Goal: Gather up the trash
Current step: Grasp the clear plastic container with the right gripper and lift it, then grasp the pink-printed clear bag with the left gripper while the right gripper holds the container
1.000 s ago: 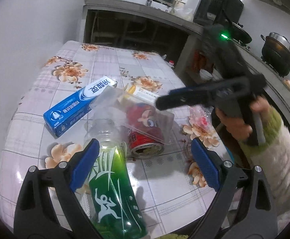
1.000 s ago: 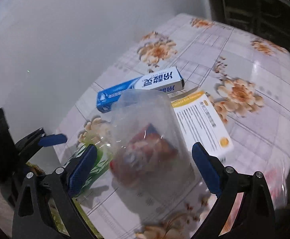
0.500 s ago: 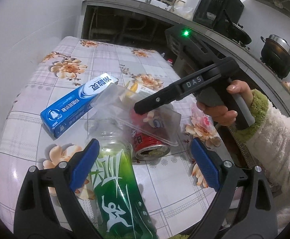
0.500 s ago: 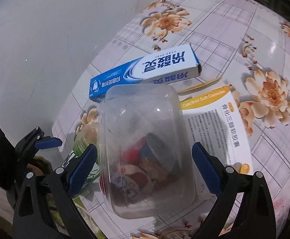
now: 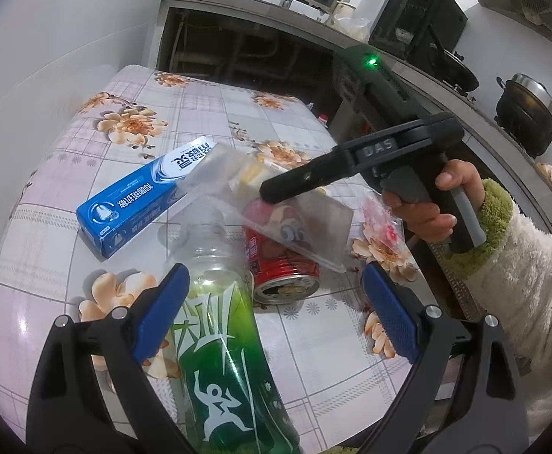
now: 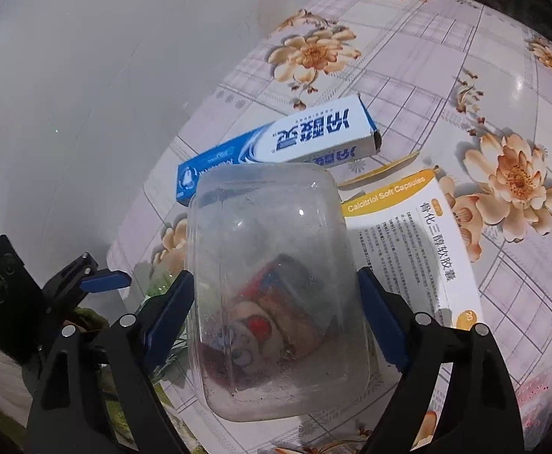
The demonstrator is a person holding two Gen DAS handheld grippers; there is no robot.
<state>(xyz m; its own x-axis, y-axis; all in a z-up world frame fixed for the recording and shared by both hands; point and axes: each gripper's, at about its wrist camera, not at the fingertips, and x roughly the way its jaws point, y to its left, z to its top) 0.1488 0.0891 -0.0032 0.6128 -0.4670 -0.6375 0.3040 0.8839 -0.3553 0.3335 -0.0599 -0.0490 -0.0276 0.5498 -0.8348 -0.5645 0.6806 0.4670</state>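
A clear plastic tub (image 6: 276, 280) lies tipped over a red can (image 5: 281, 265) on the flowered desk (image 5: 208, 113), with nothing inside it. The right hand-held gripper (image 6: 276, 317) has just been narrowing, with the tub between its pads; whether they press it, I cannot tell. Left of the can, a green bottle (image 5: 226, 359) lies between the wide-open left hand-held gripper (image 5: 276, 314). Only the right view shows the capsule box (image 6: 408, 249) beside the tub; only the left shows the can's open end.
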